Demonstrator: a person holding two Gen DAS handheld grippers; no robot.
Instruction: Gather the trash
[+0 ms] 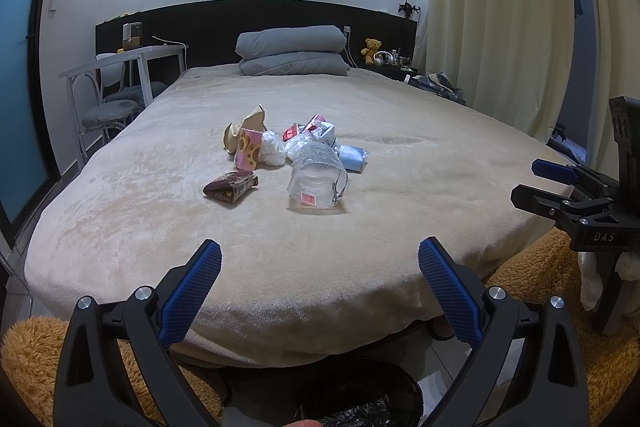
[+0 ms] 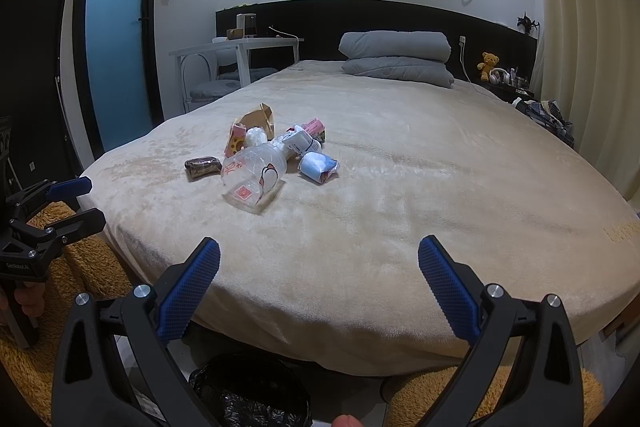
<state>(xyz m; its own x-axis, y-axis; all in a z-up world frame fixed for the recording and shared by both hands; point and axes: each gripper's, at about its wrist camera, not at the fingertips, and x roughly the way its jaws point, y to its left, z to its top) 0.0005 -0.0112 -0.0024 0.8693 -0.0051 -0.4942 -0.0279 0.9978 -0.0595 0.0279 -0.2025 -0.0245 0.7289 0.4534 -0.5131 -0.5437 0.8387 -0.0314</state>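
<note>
Both my left tongs (image 1: 320,279) and right tongs (image 2: 319,279) gape empty; next I reach for the trash pile (image 1: 294,157) at twelve o'clock on the bed (image 1: 400,195)

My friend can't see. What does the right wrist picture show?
A small pile of trash, including a clear plastic cup, lies on a beige bed. The open right gripper points at it, above a black-lined bin on the floor.
</note>
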